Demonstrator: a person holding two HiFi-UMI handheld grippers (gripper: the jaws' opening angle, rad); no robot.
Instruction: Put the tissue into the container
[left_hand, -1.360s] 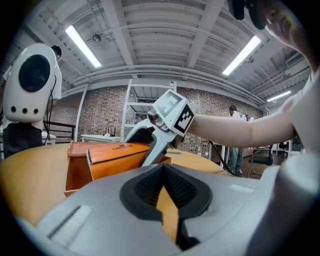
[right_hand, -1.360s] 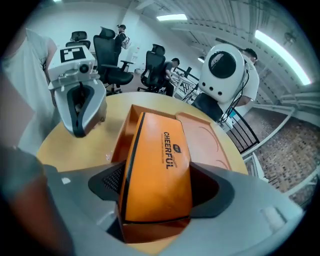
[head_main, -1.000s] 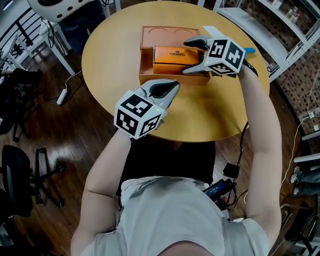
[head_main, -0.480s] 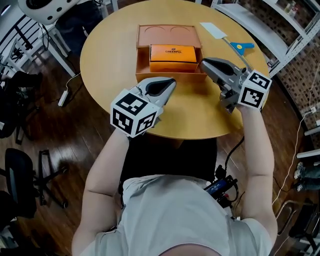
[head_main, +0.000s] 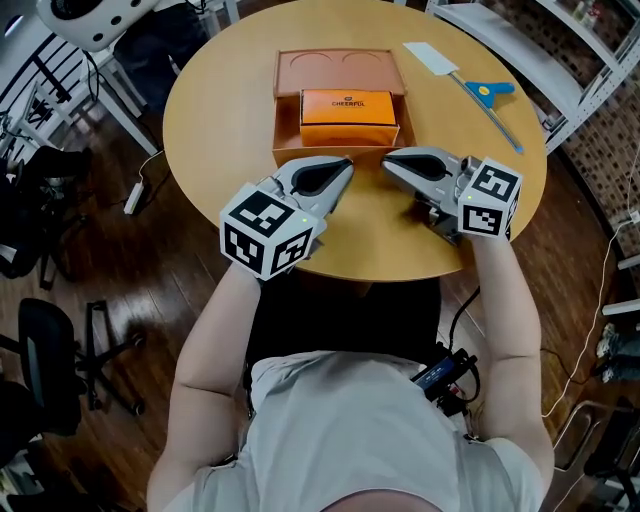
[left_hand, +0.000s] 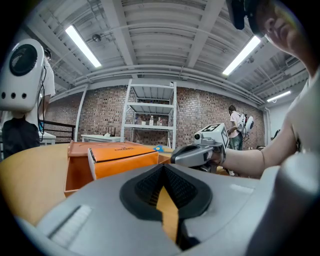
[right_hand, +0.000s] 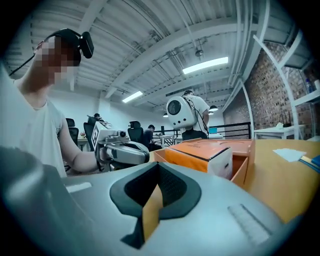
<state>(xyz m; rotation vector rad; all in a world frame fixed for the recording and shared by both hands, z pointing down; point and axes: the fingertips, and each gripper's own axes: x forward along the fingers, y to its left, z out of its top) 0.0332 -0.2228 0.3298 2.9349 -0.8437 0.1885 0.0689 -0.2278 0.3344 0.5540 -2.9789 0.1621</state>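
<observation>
Right gripper: pulled back to the near edge of the tabletop, jaws pressed together on nothing; a second ago it was spread over the box.
Left gripper: just beside it, jaws together, empty.
Tissue box: inside the orange container, mid-table; the job looks done.
Around: blue-handled tool by the far right edge, not in the way.

Round wooden table here, a blue-handled tool, possibly a scraper, near its far-right edge; power strip down on the floor.
</observation>
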